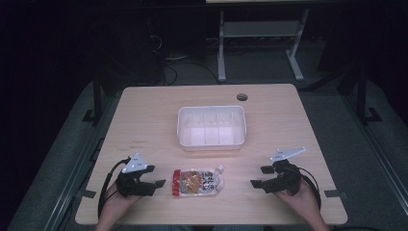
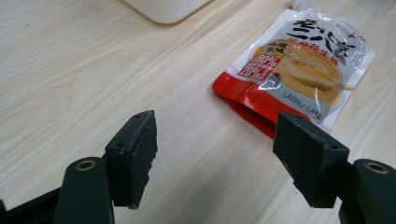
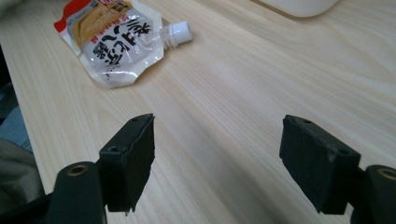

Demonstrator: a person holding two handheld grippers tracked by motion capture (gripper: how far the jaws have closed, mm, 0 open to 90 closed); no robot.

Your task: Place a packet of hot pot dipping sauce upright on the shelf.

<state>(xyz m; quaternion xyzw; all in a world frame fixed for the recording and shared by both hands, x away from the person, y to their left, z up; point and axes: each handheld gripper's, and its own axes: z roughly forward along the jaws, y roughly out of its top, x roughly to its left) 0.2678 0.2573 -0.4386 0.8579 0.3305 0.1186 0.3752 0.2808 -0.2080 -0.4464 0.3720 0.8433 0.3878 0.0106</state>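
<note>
Spouted food pouch (image 1: 198, 182) flat on worktop (image 1: 144, 120) at near edge, long axis left-right, spout rightward. Left tongs (image 1: 153, 184) released, just beside; right tongs (image 1: 257, 181) released, farther.

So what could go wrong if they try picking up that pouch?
The pouch lies flat on the table, so the open jaws of the left gripper might slide over it or crease it. Squeezing near the cap might force out the contents. Lifted by one edge, it could sag and miss the bin.
</note>
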